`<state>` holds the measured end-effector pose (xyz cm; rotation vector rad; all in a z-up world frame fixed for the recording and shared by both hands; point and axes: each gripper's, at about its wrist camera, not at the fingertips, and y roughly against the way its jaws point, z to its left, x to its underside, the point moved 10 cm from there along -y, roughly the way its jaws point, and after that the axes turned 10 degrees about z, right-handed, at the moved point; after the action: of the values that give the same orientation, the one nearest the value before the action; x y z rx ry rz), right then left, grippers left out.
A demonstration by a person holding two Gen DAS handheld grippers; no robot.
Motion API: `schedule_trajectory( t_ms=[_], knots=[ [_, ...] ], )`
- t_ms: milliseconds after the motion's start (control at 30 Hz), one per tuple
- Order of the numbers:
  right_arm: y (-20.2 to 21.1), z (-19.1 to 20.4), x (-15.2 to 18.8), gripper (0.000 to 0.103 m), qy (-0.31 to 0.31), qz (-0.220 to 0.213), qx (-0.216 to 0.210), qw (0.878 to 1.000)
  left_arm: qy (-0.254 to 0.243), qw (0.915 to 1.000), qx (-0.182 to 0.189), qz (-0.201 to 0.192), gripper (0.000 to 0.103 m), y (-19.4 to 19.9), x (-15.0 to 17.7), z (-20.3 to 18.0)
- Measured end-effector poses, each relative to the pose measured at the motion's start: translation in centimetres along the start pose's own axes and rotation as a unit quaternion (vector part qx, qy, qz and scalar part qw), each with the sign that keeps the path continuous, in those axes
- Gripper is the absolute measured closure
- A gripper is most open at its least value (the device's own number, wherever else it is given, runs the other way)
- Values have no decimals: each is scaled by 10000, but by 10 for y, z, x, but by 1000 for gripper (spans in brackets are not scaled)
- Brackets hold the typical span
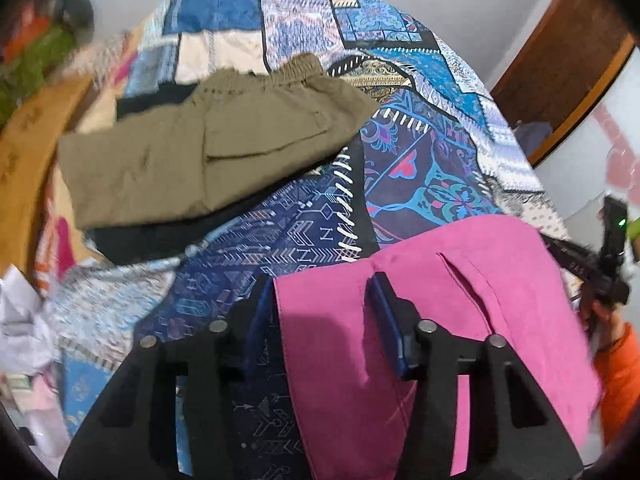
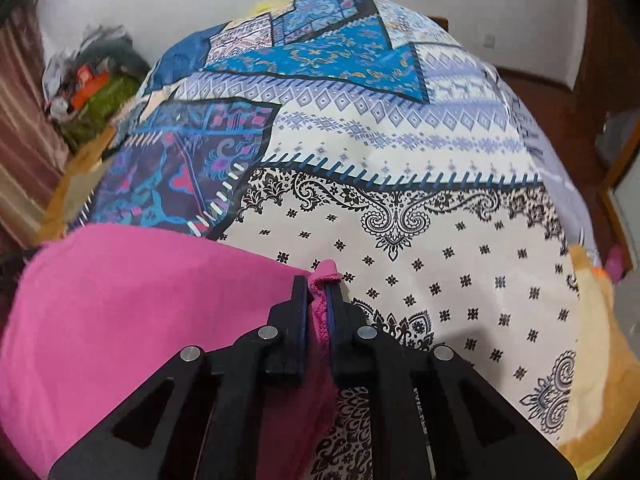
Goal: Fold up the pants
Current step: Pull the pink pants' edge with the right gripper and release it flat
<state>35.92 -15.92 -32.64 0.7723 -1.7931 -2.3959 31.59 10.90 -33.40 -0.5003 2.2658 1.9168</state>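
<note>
Fingers of the right gripper (image 2: 318,284) pinch together on a stitched edge of the pink pants (image 2: 120,300), which lie at the near edge of a patchwork bedspread (image 2: 440,216). Fingers of the left gripper (image 1: 320,288) stand apart astride the garment's other edge, one pad on top of the cloth, the other beside it; whether they press is unclear. Pink fabric runs crosswise between the two tools, so both hands flank it about equally, with open bedspread ahead of it. Farther up the bed rests a pair of olive pants (image 1: 208,148), well apart. A sleeve in orange (image 1: 618,376) shows at right.
</note>
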Motion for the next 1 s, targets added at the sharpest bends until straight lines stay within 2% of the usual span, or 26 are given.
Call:
schedule_trajectory(
  t_ms=[100,200,333,433,533,667,700,833,900,1000],
  knots=[
    [-1,1,2,97,89,-46,163,9998,-206,9982,-525,-200,53,6,1,-1],
    [-2,-1,0,97,73,-46,267,9996,-276,9967,-729,-235,53,8,0,2],
    [3,0,-3,96,98,58,398,9991,-102,9959,-895,-130,50,19,1,17],
    [25,3,-8,95,28,-154,292,9995,-28,9975,-677,-175,50,35,2,21],
    [58,14,-11,95,179,-472,256,9984,-135,9964,-739,-394,44,58,0,17],
    [93,42,-12,82,521,-792,161,9954,-354,9962,-565,-552,42,77,-5,-4],
    [99,50,-12,82,594,-843,91,9946,-427,9963,-492,-560,42,80,-6,-11],
    [110,84,-8,77,853,-846,-282,9924,-726,9952,-212,-617,39,85,-11,-43],
    [108,98,-8,70,906,-824,-455,9914,-860,9945,-154,-578,39,83,-13,-56],
    [101,123,-7,68,1074,-730,-686,9892,-1028,9934,-154,-480,38,75,-15,-69]
  ],
)
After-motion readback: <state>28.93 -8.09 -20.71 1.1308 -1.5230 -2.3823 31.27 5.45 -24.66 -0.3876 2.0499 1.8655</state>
